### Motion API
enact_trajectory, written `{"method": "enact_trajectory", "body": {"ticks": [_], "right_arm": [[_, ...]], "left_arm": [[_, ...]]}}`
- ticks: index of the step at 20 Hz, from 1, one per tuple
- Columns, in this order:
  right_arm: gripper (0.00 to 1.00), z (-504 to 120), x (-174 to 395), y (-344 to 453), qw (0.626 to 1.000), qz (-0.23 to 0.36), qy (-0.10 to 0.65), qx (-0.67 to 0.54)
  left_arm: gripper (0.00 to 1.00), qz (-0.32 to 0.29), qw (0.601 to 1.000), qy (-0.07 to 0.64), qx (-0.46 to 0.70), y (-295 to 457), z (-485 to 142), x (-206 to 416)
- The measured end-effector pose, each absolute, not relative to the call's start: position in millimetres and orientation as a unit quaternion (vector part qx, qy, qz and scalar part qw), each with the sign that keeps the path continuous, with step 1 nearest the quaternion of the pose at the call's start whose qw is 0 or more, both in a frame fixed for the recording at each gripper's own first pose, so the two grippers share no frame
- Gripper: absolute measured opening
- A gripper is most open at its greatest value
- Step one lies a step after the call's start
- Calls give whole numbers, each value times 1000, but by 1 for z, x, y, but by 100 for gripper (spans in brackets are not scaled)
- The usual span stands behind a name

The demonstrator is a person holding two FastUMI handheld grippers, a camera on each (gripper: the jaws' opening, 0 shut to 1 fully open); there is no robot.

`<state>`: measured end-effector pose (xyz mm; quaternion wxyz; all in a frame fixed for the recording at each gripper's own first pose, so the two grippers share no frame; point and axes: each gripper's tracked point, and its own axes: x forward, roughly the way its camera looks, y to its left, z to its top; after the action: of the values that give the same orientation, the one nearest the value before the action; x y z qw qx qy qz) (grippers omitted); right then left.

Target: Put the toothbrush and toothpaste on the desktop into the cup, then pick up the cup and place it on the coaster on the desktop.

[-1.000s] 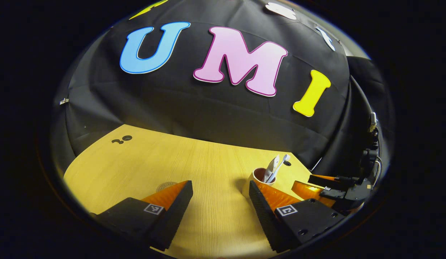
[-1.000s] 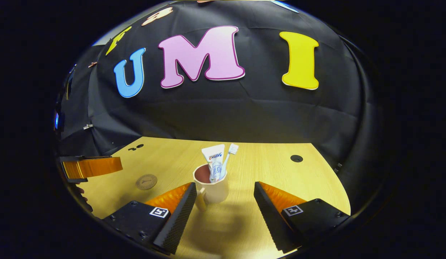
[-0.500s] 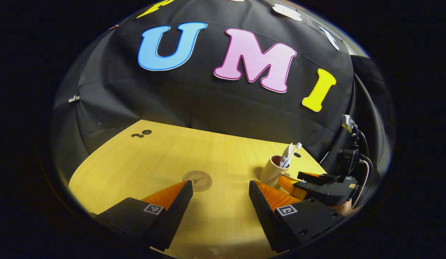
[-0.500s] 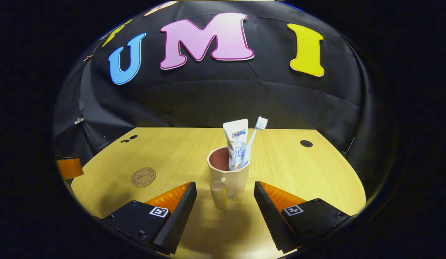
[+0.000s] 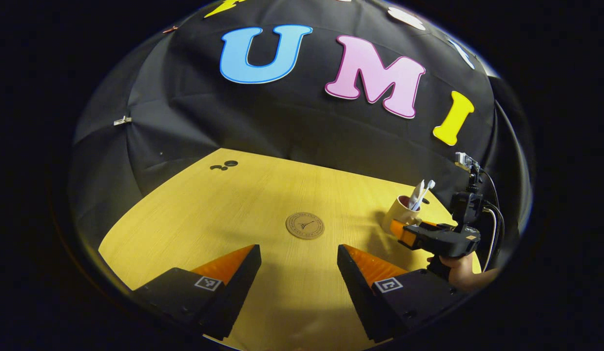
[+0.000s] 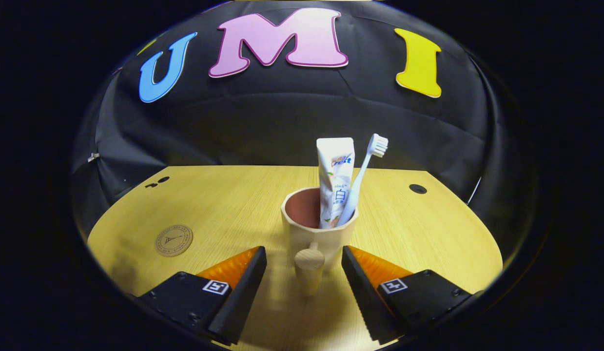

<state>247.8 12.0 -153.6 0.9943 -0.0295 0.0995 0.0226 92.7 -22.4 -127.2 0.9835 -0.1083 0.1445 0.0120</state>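
Coaster [image 5: 305, 225] lies on the desk [image 5: 194, 214] ahead of the left gripper [image 5: 299, 258], whose fingers are spread with nothing between them. Right gripper view: right gripper [image 6: 304, 263] gapes around the cup [image 6: 317, 229] handle, gripping nothing; toothpaste [image 6: 334, 180] and toothbrush [image 6: 362, 175] stand inside.

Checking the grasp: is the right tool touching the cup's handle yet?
Apart. The right gripper view shows table between each finger of the right tool and the handle.

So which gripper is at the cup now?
The right gripper: its open fingers flank the cup and its handle. The left gripper hangs open near the coaster.
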Motion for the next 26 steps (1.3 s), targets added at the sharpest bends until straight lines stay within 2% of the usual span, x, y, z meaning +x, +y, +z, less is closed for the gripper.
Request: {"method": "enact_trajectory", "body": {"ticks": [2,6,7,8,10,11,13,17,19,21,26], "right_arm": [[80,-155,248,11,995,19,96,-34],[69,-157,247,6,995,11,95,-40],[57,-158,247,5,995,10,95,-38],[53,-159,246,7,995,11,96,-35],[39,-159,246,8,995,11,96,-36],[38,-160,245,7,995,7,97,-39],[30,-163,244,6,994,3,103,-38],[30,-175,238,7,989,15,146,-17],[41,-182,231,6,981,27,191,4],[65,-186,222,4,969,38,244,15],[61,-164,223,0,945,53,322,23]], "left_arm": [[98,13,983,146,-108,-23,-128,93],[98,6,983,149,-103,-25,-132,90],[98,3,983,150,-102,-26,-134,90],[98,0,983,152,-101,-28,-135,90],[98,-5,983,154,-98,-35,-137,90],[98,-7,983,155,-98,-37,-138,89],[98,-11,983,157,-98,-40,-138,88],[98,-14,983,154,-99,-44,-135,89],[98,-14,983,150,-104,-44,-129,88],[98,-14,983,144,-113,-44,-123,88],[98,-10,982,138,-130,-41,-121,80]]}}
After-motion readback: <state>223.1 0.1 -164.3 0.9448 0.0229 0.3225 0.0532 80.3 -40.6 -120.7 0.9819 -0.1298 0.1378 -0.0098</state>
